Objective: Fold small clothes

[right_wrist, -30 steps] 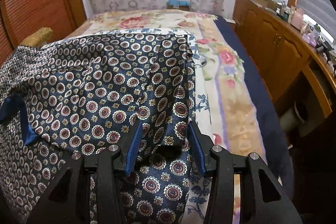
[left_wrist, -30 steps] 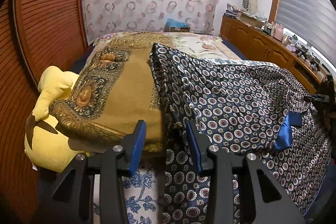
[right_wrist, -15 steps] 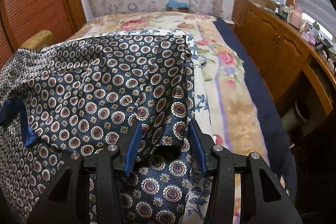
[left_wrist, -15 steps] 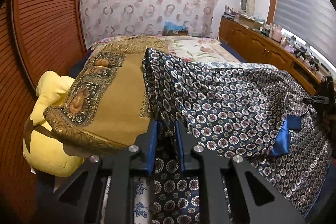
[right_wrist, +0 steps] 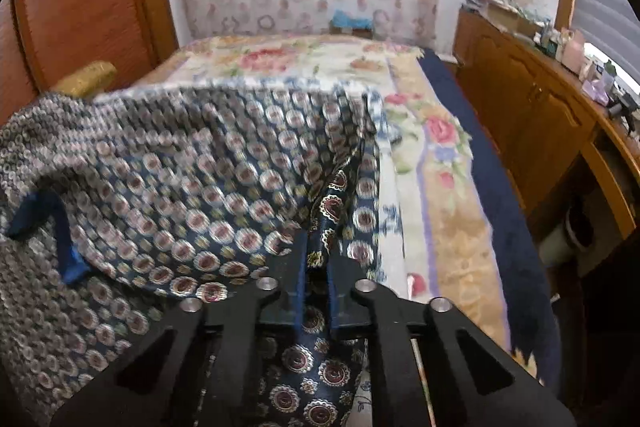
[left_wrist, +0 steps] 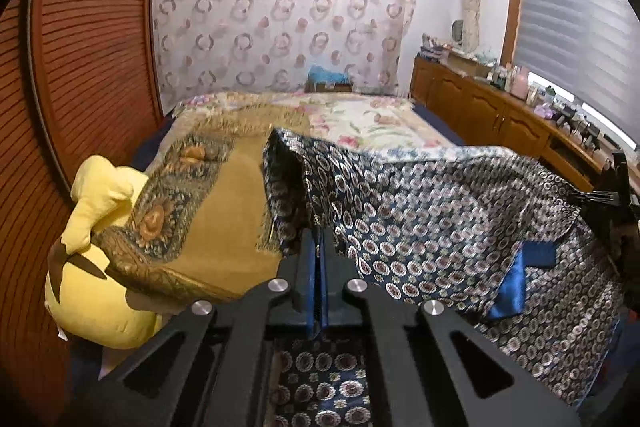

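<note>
Left claw (left_wrist: 318,259) and right claw (right_wrist: 318,259), both just closed, each pinching a corner of the navy patterned garment (left_wrist: 432,219), lifted and stretched above the near end of a floral-quilted bed (right_wrist: 436,155). Bedroom with louvred wooden doors (left_wrist: 88,67) left, wooden cabinets (left_wrist: 492,115) right, circle-print curtain (left_wrist: 280,15) far. Left of garment: mustard cloth (left_wrist: 224,211) draped over yellow plush toy (left_wrist: 92,291).

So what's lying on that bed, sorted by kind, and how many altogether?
Navy patterned garment: 1
Gold patterned cloth: 1
Yellow plush toy: 1
Floral bedspread: 1
Total: 4
</note>
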The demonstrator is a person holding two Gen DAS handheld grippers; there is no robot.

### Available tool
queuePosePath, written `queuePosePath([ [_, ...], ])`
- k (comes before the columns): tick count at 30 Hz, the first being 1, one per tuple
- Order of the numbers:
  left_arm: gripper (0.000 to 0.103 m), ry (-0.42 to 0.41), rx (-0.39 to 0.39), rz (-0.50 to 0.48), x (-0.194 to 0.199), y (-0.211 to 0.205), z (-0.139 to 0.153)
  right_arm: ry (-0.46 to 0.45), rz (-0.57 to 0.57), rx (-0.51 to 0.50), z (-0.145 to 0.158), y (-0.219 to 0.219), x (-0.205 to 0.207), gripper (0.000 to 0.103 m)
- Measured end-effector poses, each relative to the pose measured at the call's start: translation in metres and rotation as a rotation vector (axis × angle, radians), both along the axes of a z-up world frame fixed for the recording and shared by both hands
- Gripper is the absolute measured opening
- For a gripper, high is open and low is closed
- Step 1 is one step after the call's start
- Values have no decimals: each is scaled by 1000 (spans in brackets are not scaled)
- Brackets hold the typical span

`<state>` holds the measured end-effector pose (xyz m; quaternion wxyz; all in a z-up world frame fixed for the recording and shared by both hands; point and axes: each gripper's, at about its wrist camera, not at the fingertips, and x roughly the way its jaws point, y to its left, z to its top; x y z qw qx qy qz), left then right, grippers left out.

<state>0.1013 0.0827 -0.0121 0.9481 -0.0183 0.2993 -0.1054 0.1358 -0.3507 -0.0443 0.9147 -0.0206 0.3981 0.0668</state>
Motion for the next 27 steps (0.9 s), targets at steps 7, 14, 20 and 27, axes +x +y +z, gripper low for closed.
queuePosePath([
  [7,0,-59,-40,15,-16,14,21,-129,-6,57,46,-13,-20,1],
  [14,0,-47,-54,35,-38,32,9,-105,22,67,58,-26,-50,1],
  [20,0,-19,-95,69,-50,53,-2,-80,17,76,52,-32,-81,1],
  [27,0,13,-81,55,-77,48,-15,-58,37,75,52,-31,-108,1],
])
